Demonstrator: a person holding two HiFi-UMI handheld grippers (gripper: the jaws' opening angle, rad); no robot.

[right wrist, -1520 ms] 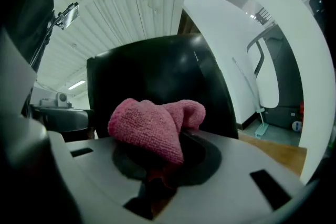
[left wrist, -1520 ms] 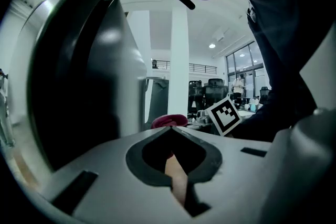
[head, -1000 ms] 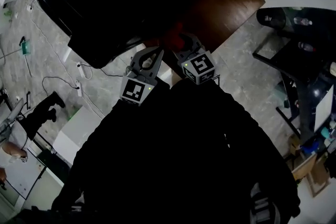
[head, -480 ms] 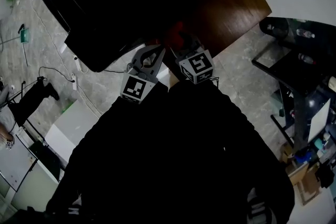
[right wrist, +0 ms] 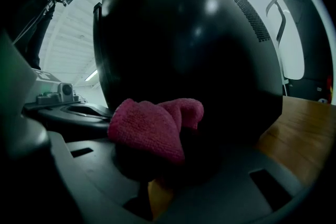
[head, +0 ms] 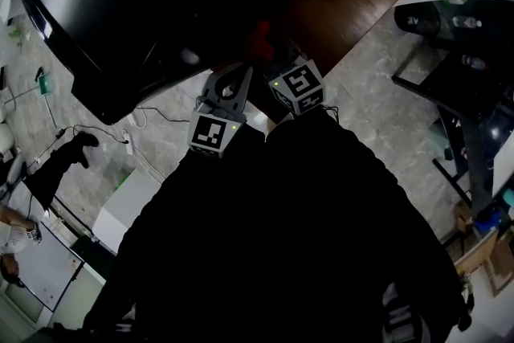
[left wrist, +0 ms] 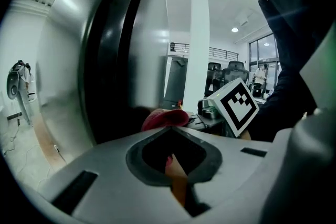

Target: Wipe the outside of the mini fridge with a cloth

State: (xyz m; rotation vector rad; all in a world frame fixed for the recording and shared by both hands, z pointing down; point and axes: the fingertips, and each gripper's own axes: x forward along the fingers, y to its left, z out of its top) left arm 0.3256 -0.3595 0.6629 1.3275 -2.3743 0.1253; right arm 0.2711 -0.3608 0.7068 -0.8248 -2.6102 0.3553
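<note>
I find the mini fridge (right wrist: 199, 44) directly ahead of the right gripper (right wrist: 157, 162). Its glossy black shell fills that gripper's view, with a perforated vent strip near its upper right edge. The jaws are clamped together on the cloth (right wrist: 152, 126), a magenta wad bunched over the fingertips. I cannot tell whether the cloth touches the shell. The cloth covers the jaw tips themselves. To the right of the fingers, a wooden top (right wrist: 299, 134) runs under the fridge. The left gripper (left wrist: 170, 131) has its jaws closed tip to tip and nothing is gripped. The cloth (left wrist: 164, 118) shows just beyond those tips, and the fridge (left wrist: 113, 60) rises to their left. In the head view the fridge (head: 161, 12) is mostly shadow, its edges hard to trace. A dark garment (head: 281, 237) hides everything behind both grippers.
</note>
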